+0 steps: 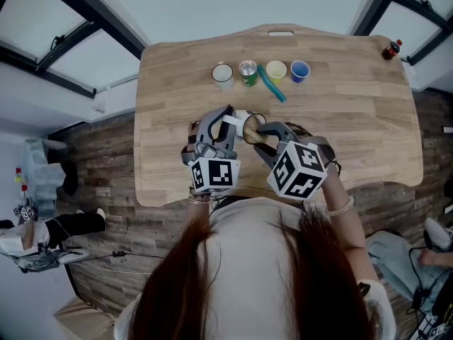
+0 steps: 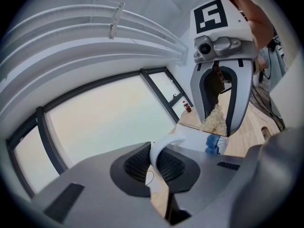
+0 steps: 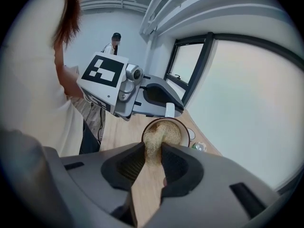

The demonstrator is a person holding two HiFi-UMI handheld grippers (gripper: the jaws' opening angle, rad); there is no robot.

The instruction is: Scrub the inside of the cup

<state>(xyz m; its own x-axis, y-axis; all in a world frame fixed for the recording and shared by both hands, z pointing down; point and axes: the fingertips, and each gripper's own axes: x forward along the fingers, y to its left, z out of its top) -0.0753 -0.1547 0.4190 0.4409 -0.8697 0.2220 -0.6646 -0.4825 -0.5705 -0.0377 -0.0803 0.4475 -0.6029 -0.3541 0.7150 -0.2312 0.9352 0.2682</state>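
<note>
Above the worktop's (image 1: 354, 119) near edge, the left tongs (image 2: 159, 164) clamped the white cup (image 2: 194, 137) by its handle while the right tongs (image 3: 152, 161) gripped a brush (image 3: 156, 139), bristles inside. Probably ceramic: rigid, slick, breakable, safest held by the handle.

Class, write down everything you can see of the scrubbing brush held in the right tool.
The brush has a flat, pale wooden handle and a bushy head of straw-coloured bristles. The right tool is shut on it, jaws pinching it where handle meets bristles. Its head is pushed into the mouth of the white, dark-rimmed cup, filling most of the opening.
</note>
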